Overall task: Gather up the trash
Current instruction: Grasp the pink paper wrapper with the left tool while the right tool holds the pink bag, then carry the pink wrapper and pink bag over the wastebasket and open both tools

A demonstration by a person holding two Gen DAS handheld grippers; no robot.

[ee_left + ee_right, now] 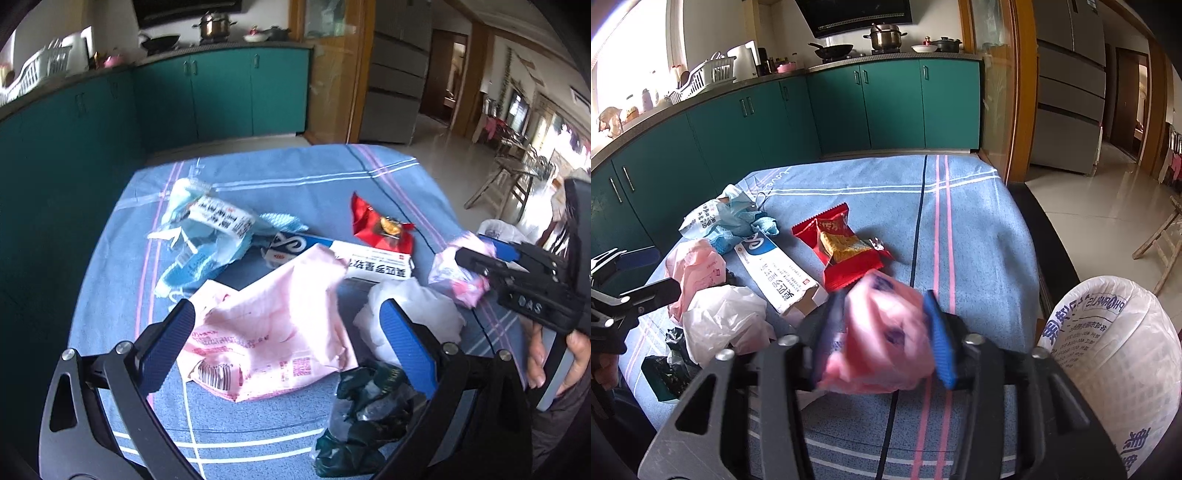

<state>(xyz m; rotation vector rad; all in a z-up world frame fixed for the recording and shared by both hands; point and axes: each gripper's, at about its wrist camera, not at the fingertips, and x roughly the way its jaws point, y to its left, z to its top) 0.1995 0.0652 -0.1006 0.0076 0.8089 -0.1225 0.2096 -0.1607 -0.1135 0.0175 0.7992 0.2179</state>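
My right gripper (pixel 882 332) is shut on a crumpled pink wrapper (pixel 882 343), held above the blue cloth; it also shows in the left wrist view (pixel 458 273). My left gripper (pixel 288 339) is open over a flat pink bag (pixel 273 332). Near it lie a white crumpled plastic (pixel 410 314), a dark green wrapper (pixel 362 413), a white-and-blue box (pixel 340 254), a red snack packet (pixel 380 229) and a light blue wrapper (pixel 203 236).
A white bin bag (pixel 1115 369) stands at the table's right edge. The blue striped tablecloth (pixel 979 229) covers the table. Green kitchen cabinets (pixel 886 103) run behind it, tiled floor and a wooden stool to the right.
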